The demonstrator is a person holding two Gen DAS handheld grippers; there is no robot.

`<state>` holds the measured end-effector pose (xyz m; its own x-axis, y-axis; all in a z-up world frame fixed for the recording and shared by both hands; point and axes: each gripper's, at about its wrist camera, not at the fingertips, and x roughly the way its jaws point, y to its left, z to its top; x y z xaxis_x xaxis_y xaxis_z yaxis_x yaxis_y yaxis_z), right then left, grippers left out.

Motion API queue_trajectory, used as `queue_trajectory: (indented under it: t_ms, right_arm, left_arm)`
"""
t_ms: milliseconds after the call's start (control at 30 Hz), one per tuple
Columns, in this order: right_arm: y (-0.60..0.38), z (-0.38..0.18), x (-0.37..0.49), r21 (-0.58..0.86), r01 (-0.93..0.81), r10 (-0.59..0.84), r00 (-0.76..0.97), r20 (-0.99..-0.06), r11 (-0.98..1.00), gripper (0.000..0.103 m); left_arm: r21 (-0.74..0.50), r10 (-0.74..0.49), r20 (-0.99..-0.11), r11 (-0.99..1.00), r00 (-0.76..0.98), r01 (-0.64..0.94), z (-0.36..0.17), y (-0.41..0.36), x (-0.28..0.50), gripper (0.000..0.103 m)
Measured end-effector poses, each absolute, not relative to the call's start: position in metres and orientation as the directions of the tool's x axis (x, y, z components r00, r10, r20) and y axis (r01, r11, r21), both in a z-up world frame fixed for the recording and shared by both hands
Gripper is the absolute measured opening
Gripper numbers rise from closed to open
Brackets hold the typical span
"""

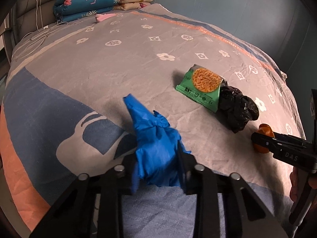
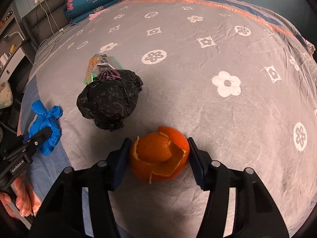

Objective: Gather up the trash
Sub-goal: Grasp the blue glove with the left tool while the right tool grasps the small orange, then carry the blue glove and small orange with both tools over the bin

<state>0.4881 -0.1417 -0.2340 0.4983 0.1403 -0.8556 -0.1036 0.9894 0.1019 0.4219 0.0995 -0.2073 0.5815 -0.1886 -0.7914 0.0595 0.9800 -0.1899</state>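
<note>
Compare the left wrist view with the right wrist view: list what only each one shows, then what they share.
Only the left wrist view: the green snack packet's printed front, and the left tongs pressed on the blue glove up close.

Only the right wrist view: the orange peel whole, between the right tongs with both pads against its sides; shelves at the left edge; the person's hand.

Both: glove, black bag, packet, peel, patterned bedspread, folded quilts.
</note>
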Motion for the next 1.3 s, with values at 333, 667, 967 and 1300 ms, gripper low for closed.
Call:
queue_trajectory:
  t_ms: [333,667,967,1300]
  right_arm:
    - [-0.142,-0.212,0.474,0.107,-0.104,0.147,0.545,-0.825,0.989,0.048]
    - [-0.143,-0.162,0.429,0.134,-0.165,0.207,0.597,-0.775,0.977,0.048]
    - [-0.159,-0.123,0.368,0.134,-0.196,0.229,0.626,-0.746,0.972,0.048]
    - [-0.194,-0.091,0.295,0.135,-0.181,0.222,0.662,-0.716,0.974,0.048]
  left_arm:
    - [-0.252,-0.220,-0.760,0.967,0.612,0.036,-0.179,0.115,0.404,0.019]
    - [-0.239,-0.218,-0.724,0.969,0.654,0.058,-0.144,0.113,0.357,0.019]
    - [-0.242,-0.252,-0.688,0.964,0.681,0.112,-0.107,0.094,0.307,0.019]
    - [-0.258,-0.332,-0.648,0.942,0.685,0.212,-0.074,0.053,0.249,0.019]
